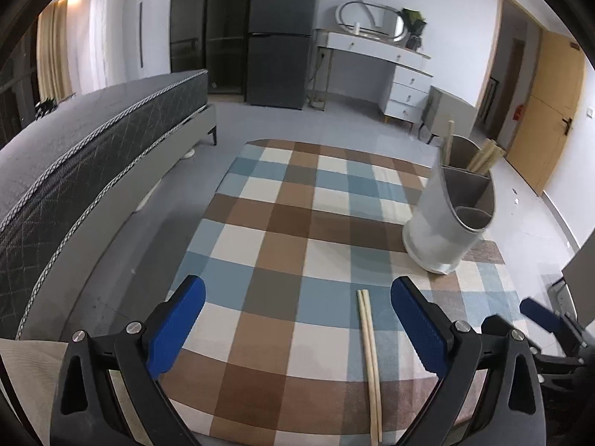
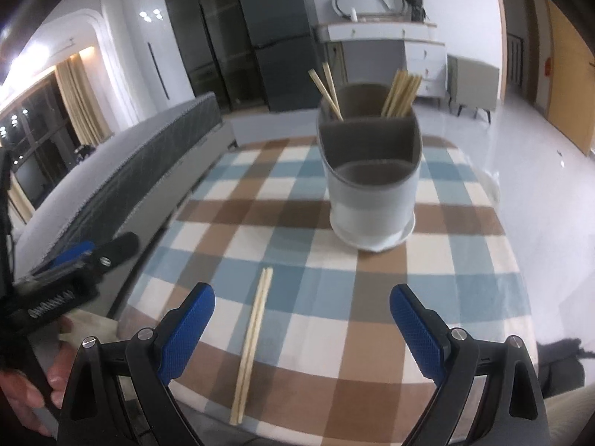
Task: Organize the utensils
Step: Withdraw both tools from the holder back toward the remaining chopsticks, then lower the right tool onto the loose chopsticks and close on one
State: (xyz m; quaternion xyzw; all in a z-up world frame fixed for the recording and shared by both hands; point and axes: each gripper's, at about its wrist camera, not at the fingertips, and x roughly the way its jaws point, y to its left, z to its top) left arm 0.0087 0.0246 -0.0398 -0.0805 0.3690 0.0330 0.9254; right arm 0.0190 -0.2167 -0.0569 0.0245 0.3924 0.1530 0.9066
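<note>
A pair of pale wooden chopsticks (image 1: pixel 370 368) (image 2: pixel 252 345) lies side by side on the checked tablecloth (image 1: pixel 282 223) (image 2: pixel 282 200), near the front edge. A grey and white utensil holder (image 1: pixel 448 219) (image 2: pixel 370 182) with three compartments stands farther back; its two rear compartments hold chopsticks (image 2: pixel 399 93), the front one looks empty. My left gripper (image 1: pixel 297 312) is open above the cloth, with the chopsticks just inside its right finger. My right gripper (image 2: pixel 301 316) is open too, nothing between its blue pads, and the chopsticks lie close to its left finger.
A grey bed (image 1: pixel 85 156) runs along the table's left side. Behind stand a dark fridge (image 1: pixel 282 33), a white dresser (image 1: pixel 394 74) and a wooden door (image 1: pixel 546 111). A hand (image 2: pixel 33 394) holds the left gripper's handle at the right wrist view's lower left.
</note>
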